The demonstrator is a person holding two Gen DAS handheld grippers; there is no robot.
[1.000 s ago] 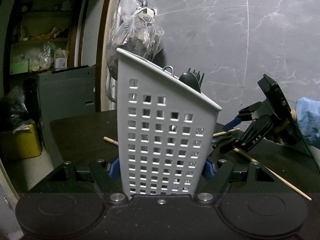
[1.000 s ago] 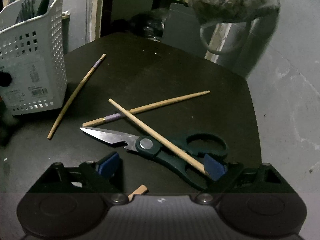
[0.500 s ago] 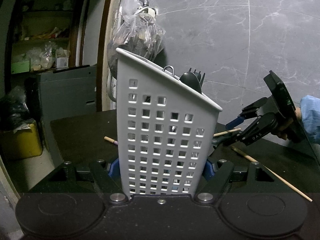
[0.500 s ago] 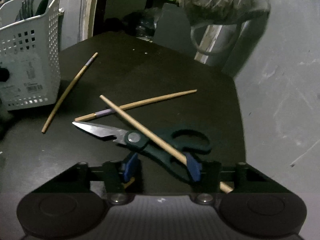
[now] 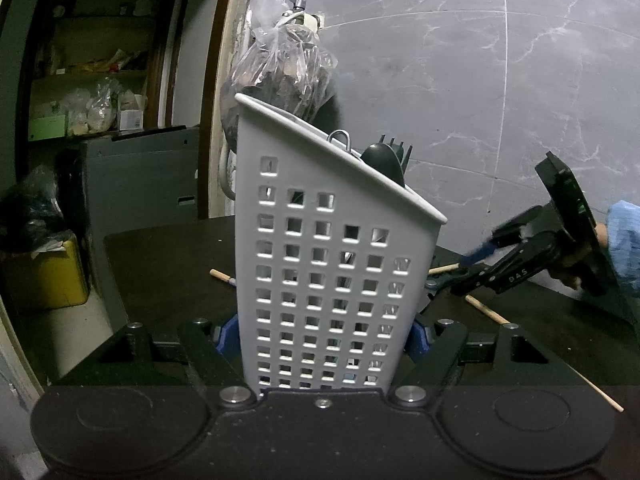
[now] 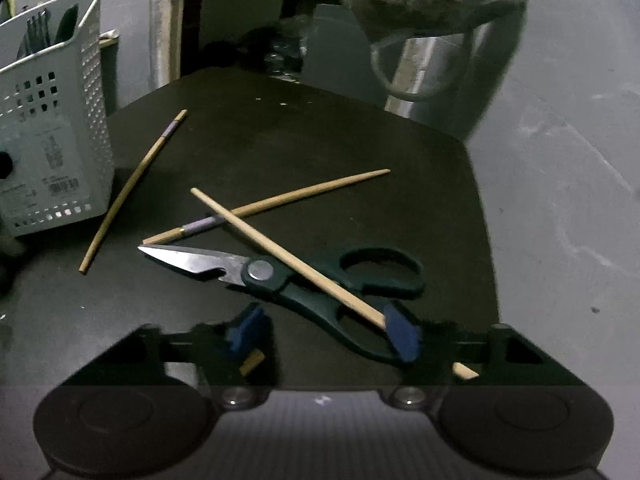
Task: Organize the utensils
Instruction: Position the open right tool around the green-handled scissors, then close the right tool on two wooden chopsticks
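Observation:
My left gripper point(image 5: 324, 336) is shut on a white perforated utensil basket point(image 5: 332, 264) that stands on the dark table and holds dark utensils; the basket also shows at the far left of the right wrist view point(image 6: 52, 120). My right gripper point(image 6: 322, 334) is open, low over the handles of dark green scissors point(image 6: 304, 280) lying on the table. A wooden chopstick point(image 6: 288, 256) lies across the scissors and runs past the right pad. Two more chopsticks point(image 6: 132, 188) point(image 6: 276, 204) lie beyond. The right gripper also shows in the left wrist view point(image 5: 472, 264).
The dark table point(image 6: 312, 132) ends close behind the chopsticks and to the right. A plastic bag point(image 5: 280, 76) hangs on the wall behind the basket. A grey cabinet point(image 5: 140, 180) and a yellow bin point(image 5: 44, 276) stand beyond the table's left side.
My right gripper narrowed its jaws over the scissors half a second ago and has now widened again, pulling back slightly. The left gripper and basket have not moved.

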